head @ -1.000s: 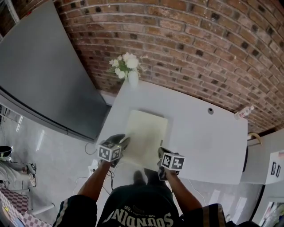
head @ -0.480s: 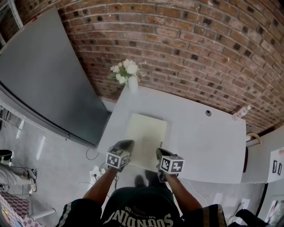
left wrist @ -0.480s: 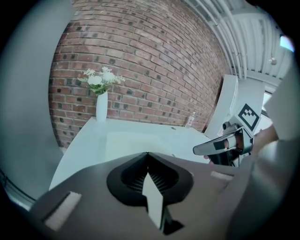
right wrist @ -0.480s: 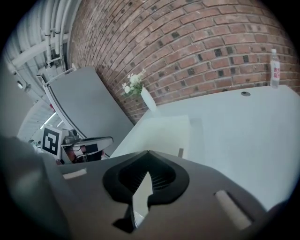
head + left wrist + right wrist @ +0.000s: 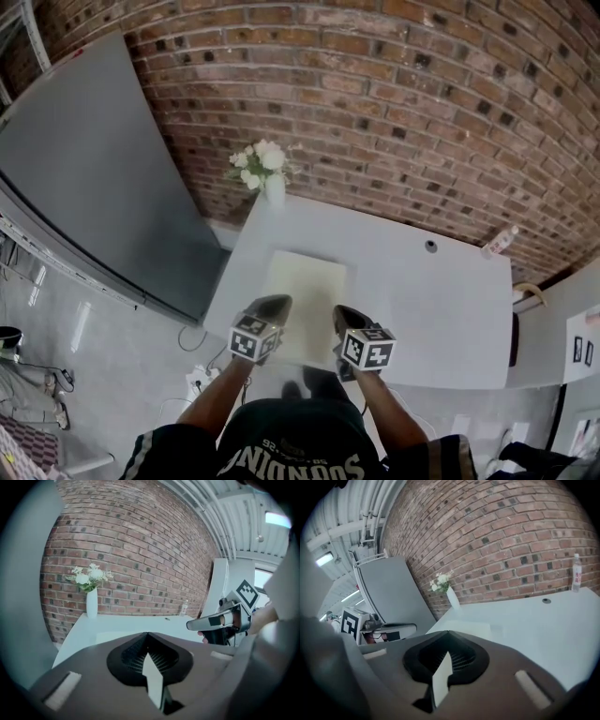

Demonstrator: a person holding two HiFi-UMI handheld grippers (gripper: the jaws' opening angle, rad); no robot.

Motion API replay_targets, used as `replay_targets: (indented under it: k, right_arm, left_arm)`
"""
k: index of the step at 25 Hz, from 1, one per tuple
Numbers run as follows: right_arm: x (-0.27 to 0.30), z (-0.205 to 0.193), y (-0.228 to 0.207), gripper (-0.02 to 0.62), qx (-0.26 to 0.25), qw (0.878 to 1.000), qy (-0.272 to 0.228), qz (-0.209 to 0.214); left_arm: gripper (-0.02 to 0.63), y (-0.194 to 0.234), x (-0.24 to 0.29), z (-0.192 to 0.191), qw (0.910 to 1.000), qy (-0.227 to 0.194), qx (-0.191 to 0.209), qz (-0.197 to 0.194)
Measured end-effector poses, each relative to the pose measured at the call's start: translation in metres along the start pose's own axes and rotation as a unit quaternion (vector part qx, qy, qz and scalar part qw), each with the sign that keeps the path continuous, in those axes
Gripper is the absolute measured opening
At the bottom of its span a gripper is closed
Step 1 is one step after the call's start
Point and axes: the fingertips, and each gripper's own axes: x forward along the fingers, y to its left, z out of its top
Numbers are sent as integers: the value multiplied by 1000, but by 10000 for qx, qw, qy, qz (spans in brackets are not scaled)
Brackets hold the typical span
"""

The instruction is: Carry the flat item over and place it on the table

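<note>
The flat item, a pale yellow-green sheet [image 5: 306,292], lies flat on the white table [image 5: 441,300] near its front left. Both grippers hover over the sheet's near edge without touching it. My left gripper [image 5: 280,301] is shut, its jaws meeting at a point [image 5: 146,634] with nothing between them. My right gripper [image 5: 340,312] is shut too and empty [image 5: 447,633]. The sheet shows just past the jaws in the left gripper view [image 5: 111,636] and in the right gripper view [image 5: 474,628].
A white vase of flowers [image 5: 273,187] stands at the table's far left corner, and a small bottle [image 5: 500,242] at the far right. A cable hole [image 5: 430,246] sits in the tabletop. A grey panel [image 5: 84,187] leans left of the table, before a brick wall.
My left gripper has left the sheet's left front corner, moved right and shut its jaws. The right gripper has barely shifted. The sheet stays flat on the table.
</note>
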Motion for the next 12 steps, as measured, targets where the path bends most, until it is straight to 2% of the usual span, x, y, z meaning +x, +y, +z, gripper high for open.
replay_targets:
  k: [5,12]
  right_arm:
    - [-23,44,9,0,-526,9965,-646,-117]
    - [-53,82,18,0,-1106,9808,-1545,-436]
  left_arm:
    - [11,-9,-4,40,9990,-415,107,-145]
    - [11,-24,-18,96,9937,-1037,331,-271]
